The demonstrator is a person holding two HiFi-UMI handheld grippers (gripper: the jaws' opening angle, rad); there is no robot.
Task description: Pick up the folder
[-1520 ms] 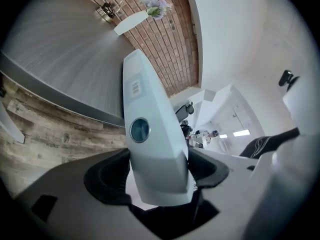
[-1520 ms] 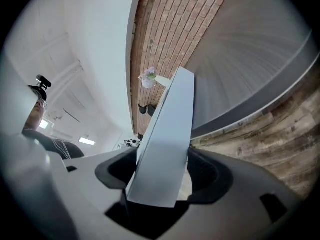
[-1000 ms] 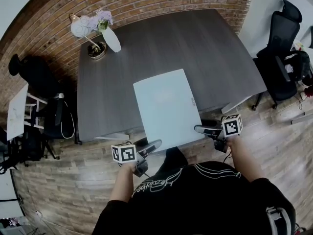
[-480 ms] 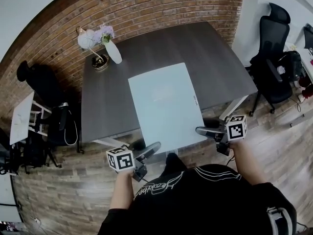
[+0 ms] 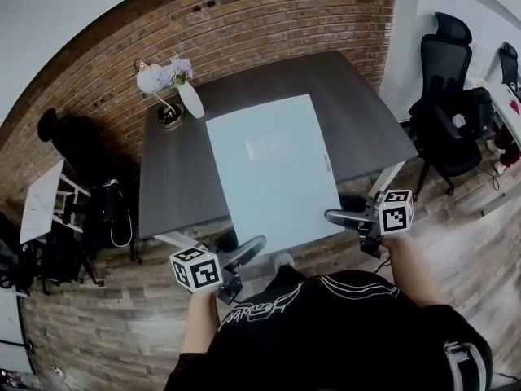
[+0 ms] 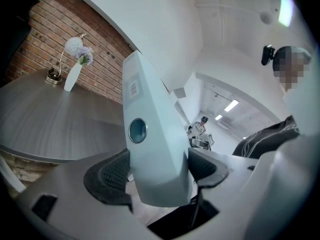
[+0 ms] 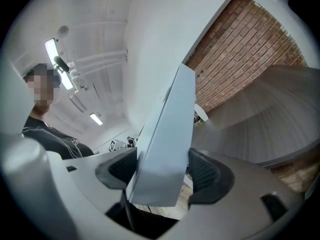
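Observation:
A pale blue folder (image 5: 273, 169) hangs in the air above the dark grey table (image 5: 358, 120), tilted with its far edge raised. My left gripper (image 5: 251, 249) is shut on its near left corner, and my right gripper (image 5: 335, 216) is shut on its near right corner. In the left gripper view the folder's spine (image 6: 150, 149), with a round finger hole, sits clamped between the black pads (image 6: 112, 176). In the right gripper view the folder's edge (image 7: 167, 139) is pinched between the ribbed pads (image 7: 207, 171).
A white vase with purple flowers (image 5: 187, 92) and a small lamp (image 5: 167, 108) stand at the table's far left corner, against a brick wall (image 5: 269, 23). Black office chairs (image 5: 448, 96) stand to the right, and another chair (image 5: 89, 194) to the left.
Both grippers have lifted the folder off the table; its far edge has risen and it now looks larger and nearer to the camera. The grippers keep their hold.

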